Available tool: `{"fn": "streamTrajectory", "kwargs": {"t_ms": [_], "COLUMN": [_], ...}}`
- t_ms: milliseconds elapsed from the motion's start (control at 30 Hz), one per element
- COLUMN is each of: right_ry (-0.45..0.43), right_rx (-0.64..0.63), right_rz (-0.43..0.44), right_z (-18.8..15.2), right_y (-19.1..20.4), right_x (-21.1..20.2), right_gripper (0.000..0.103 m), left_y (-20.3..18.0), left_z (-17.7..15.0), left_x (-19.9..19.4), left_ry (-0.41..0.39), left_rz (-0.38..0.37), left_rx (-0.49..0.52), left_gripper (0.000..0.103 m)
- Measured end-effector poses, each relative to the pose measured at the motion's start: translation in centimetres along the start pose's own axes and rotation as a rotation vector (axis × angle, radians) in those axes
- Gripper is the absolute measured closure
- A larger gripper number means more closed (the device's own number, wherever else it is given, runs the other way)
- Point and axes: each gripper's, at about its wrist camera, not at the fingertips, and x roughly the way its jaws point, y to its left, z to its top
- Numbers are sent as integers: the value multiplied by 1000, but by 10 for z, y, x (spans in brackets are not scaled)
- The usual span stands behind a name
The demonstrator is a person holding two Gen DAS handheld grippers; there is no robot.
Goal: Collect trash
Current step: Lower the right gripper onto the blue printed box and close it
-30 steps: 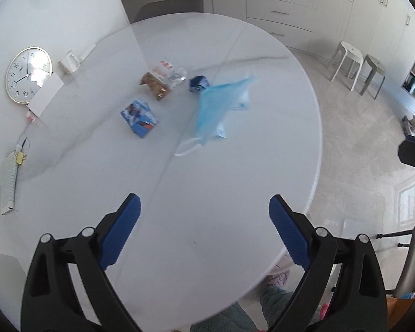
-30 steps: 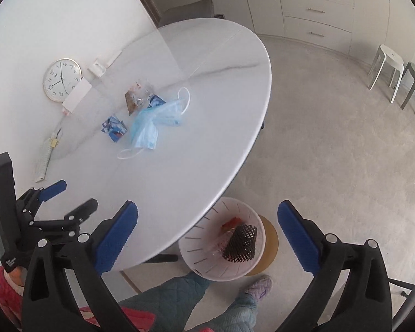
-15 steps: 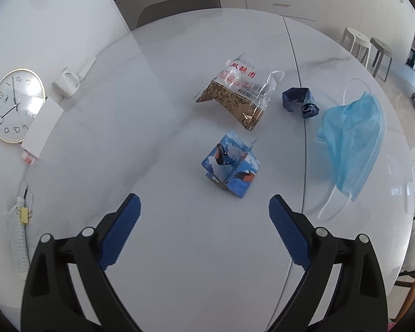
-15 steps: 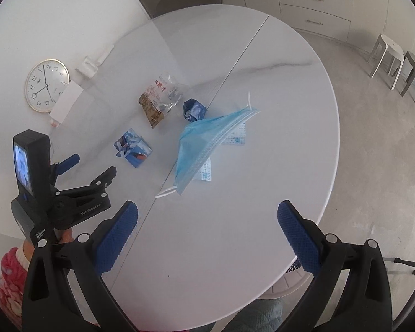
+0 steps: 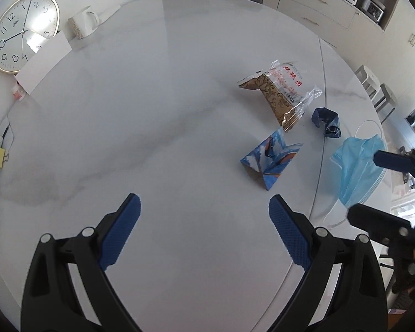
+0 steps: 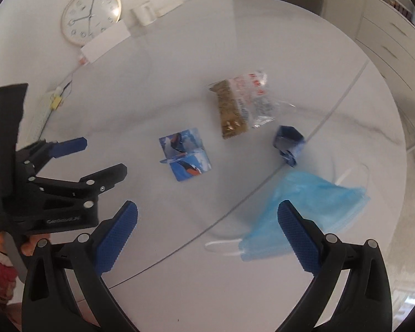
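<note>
One face mask (image 5: 357, 166), one snack bag (image 5: 282, 96), two crumpled blue wrappers (image 5: 271, 160) (image 5: 327, 121), one clock (image 5: 22, 31), one mug (image 5: 83, 23).

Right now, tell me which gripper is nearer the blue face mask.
Right. The right gripper hangs open right over the face mask, one finger overlapping it. The left gripper, also open, sits off to the mask's left, nearer the blue wrapper.
</note>
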Motion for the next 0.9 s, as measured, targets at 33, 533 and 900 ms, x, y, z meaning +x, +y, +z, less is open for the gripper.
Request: {"fn": "streamTrajectory", "kwargs": {"t_ms": [33, 533, 900], "right_ry": [10, 109, 31], "right_rx": [-31, -133, 73], "right_rz": [7, -31, 2], "right_z": [5, 35, 12], "right_y": [5, 28, -4], "right_x": [10, 100, 41], "right_gripper": [3, 52, 61], "left_y": [6, 67, 17], "left_z": [0, 4, 34], "left_x": [0, 6, 19], "left_ry": [0, 25, -4], "left_rz": [17, 43, -43], "left_rx": [12, -58, 117], "left_gripper": [13, 13, 12]}}
